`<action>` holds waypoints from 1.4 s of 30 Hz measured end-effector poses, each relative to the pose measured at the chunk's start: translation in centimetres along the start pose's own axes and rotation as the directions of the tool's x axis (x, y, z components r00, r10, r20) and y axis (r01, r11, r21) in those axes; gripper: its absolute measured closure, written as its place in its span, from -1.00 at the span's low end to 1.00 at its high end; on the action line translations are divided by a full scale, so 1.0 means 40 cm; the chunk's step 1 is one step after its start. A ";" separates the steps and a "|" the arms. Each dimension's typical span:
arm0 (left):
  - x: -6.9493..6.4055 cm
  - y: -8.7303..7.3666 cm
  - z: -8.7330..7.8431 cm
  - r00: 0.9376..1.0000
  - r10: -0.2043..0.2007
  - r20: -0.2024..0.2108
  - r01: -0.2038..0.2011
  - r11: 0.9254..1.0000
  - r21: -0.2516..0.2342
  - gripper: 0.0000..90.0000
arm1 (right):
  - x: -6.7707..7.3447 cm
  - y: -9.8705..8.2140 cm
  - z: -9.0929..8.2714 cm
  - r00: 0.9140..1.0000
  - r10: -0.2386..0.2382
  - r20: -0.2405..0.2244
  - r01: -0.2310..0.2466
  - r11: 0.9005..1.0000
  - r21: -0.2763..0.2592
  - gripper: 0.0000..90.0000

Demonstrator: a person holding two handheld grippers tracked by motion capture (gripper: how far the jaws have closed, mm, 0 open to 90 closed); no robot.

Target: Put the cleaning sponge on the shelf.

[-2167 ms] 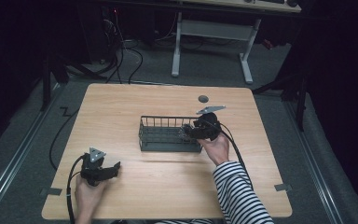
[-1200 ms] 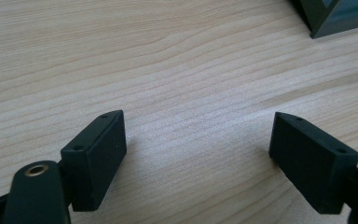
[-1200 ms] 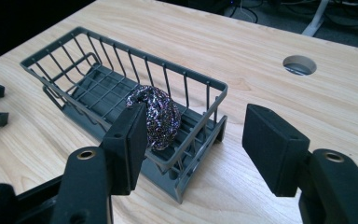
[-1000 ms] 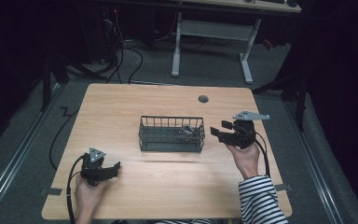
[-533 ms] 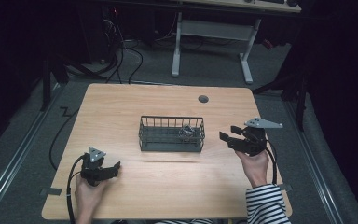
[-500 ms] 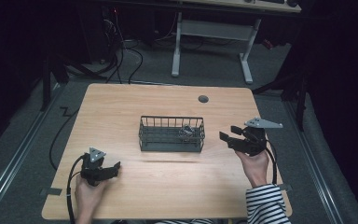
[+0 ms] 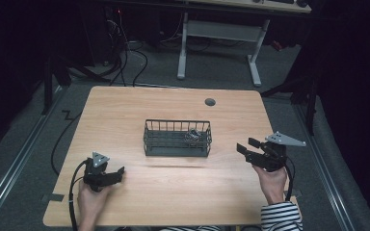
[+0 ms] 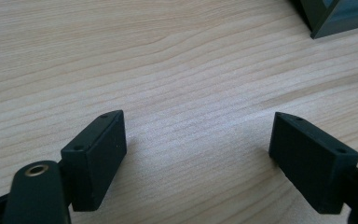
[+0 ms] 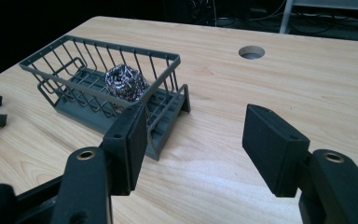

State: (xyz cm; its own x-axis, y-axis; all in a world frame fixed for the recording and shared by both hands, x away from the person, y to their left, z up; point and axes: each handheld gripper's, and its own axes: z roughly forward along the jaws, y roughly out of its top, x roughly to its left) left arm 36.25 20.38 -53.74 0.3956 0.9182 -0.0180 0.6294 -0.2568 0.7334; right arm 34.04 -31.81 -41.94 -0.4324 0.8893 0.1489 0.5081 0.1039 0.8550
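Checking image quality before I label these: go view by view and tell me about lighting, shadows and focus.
High view: the wooden table is lit, surroundings nearly black, a thin shadow under the wire basket. Left gripper view: even light, the left gripper jaws soft-edged, wood grain sharp. Right gripper view: the steel scourer glints; the right gripper jaws slightly blurred.

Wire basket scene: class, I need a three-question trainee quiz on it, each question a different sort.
1. True or false: the steel scourer lies inside the wire basket.
2. Which tongs are nearer the basket? A) left tongs B) right tongs
3. Fill in: the round hole in the table lies ____ the basket, seen from the person.

Key: 1 true; 2 B; 3 beyond.
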 end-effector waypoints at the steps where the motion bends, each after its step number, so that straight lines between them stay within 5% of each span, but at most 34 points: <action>1: 0.000 0.000 0.000 1.000 0.000 0.000 0.000 1.000 0.000 -0.57 | 0.000 0.000 0.000 1.000 0.000 0.000 0.000 1.000 0.000 -0.09; 18: 0.000 0.000 0.000 1.000 0.000 0.000 0.000 1.000 0.000 -0.57 | -0.017 -0.079 0.016 0.999 0.037 0.012 -0.037 0.999 -0.002 -0.12; 42: 0.000 0.000 0.000 1.000 0.000 0.000 0.000 1.000 0.000 -0.57 | -0.028 -0.165 0.089 0.997 0.048 0.053 -0.052 0.996 0.075 -0.14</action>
State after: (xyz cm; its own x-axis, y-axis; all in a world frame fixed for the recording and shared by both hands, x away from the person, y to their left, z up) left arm 36.25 20.38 -53.74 0.3956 0.9183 -0.0182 0.6294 -0.2566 0.7335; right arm 33.83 -31.91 -49.53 -0.3678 0.9155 0.1630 0.5844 0.0912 0.8063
